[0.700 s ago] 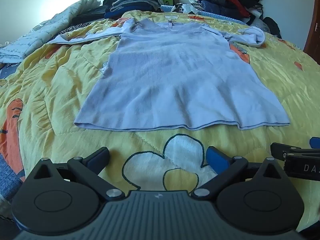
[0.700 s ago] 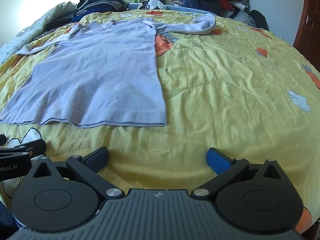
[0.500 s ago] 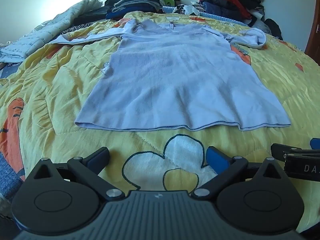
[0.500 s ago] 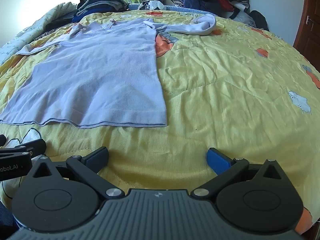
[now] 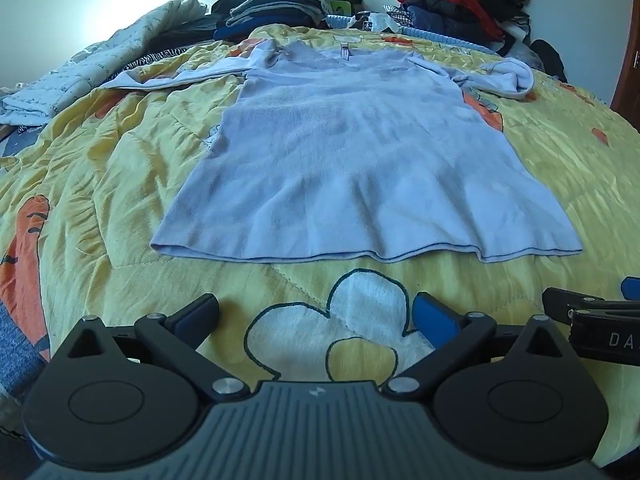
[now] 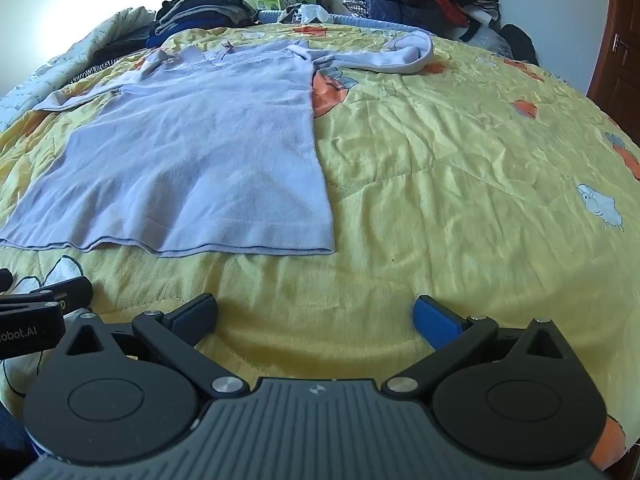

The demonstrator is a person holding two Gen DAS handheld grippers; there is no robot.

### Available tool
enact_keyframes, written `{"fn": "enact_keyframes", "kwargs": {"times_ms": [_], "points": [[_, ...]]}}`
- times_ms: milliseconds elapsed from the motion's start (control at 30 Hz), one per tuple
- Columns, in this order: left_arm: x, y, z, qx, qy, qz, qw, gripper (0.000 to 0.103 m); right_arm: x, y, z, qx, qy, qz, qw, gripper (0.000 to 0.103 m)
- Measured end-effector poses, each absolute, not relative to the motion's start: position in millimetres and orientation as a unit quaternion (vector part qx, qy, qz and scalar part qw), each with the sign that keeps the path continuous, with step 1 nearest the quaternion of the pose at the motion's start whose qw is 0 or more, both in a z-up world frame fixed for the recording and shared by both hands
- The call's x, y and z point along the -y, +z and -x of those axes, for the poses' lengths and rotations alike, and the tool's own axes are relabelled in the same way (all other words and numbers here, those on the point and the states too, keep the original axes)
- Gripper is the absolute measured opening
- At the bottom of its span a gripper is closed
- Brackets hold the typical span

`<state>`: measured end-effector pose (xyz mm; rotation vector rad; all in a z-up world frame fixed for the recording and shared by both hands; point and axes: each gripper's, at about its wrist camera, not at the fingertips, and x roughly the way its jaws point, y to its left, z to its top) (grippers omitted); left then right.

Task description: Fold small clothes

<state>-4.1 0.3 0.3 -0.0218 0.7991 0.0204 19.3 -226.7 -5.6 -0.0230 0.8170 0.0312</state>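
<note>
A pale lilac long-sleeved top (image 5: 360, 160) lies spread flat on the yellow quilt, hem toward me, neck at the far end, both sleeves stretched out sideways. In the right wrist view the same top (image 6: 192, 152) fills the left half. My left gripper (image 5: 316, 314) hovers wide open over a white flower print, just short of the hem, with nothing between its fingers. My right gripper (image 6: 316, 314) is open too, over bare quilt, below and right of the hem's right corner. Each gripper shows at the edge of the other's view.
The yellow quilt (image 6: 460, 160) covers the bed, with bare room to the right of the top. Piles of dark and red clothes (image 5: 448, 4) and folded dark garments (image 5: 272, 12) line the far edge. A pale quilted blanket (image 5: 100, 72) lies at the far left. A brown door (image 6: 616, 44) stands at right.
Both views have barely shifted; the top sits a touch lower in the left wrist view. Both grippers stay open and the top has not been touched.
</note>
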Motion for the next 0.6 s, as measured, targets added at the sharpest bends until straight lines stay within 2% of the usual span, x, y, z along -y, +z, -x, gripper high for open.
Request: {"fn": "enact_keyframes", "kwargs": {"times_ms": [600], "points": [[-1.9, 2.1, 5.5, -0.385, 0.012, 0.012, 0.923, 0.103, 225.3, -3.8, -16.9, -0.389, 0.016, 0.011, 0.921, 0.103]]}}
